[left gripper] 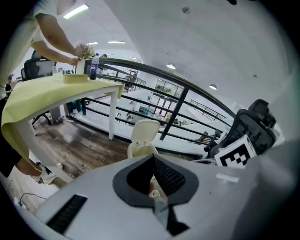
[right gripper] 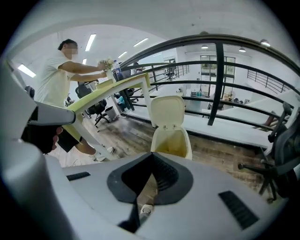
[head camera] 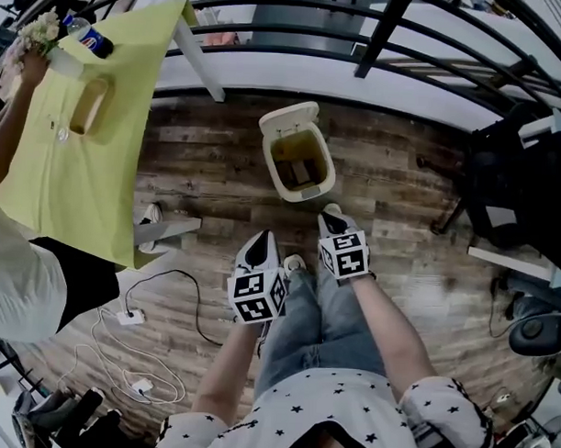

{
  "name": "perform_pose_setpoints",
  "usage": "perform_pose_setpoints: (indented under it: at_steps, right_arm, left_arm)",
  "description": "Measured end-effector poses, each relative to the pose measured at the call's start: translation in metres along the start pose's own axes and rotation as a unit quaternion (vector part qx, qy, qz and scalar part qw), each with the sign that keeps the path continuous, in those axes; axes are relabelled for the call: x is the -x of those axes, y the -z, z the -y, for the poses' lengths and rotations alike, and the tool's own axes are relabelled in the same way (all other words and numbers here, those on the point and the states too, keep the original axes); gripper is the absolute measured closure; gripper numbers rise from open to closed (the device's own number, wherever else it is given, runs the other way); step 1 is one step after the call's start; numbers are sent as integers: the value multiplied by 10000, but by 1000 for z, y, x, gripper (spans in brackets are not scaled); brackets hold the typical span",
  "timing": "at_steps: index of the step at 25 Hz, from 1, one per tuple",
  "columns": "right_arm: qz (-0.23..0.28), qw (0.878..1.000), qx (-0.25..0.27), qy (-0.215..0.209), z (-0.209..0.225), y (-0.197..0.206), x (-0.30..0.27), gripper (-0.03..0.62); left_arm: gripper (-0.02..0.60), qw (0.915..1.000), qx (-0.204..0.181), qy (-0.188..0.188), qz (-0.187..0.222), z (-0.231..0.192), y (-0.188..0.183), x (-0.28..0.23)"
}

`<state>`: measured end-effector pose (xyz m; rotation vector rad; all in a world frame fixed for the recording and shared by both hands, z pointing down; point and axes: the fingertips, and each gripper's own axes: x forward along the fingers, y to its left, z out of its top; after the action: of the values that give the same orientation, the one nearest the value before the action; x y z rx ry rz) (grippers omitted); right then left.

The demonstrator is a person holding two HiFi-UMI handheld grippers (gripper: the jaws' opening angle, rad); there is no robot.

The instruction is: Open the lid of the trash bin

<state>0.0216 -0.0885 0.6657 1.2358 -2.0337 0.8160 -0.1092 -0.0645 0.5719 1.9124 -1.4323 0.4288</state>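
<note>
Hanging closed, empty: left hand-held gripper (head camera: 259, 251), right hand-held gripper (head camera: 332, 217). Trash bin (head camera: 301, 178) sitting farther out, lid (head camera: 289, 119) already standing open; right one nearer.

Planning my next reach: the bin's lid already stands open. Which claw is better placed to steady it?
Right: the right claw sits nearer the trash bin than the left claw, facing its lid.
</note>
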Motion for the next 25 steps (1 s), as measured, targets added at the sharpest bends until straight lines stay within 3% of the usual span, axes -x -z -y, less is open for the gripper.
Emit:
perform_pose_setpoints:
  at_steps: [25]
  right_arm:
    - [753,9955,409,-395,-61,-75,147,600]
  left_arm:
    - [575,9993,7,12,369,35,-56,88]
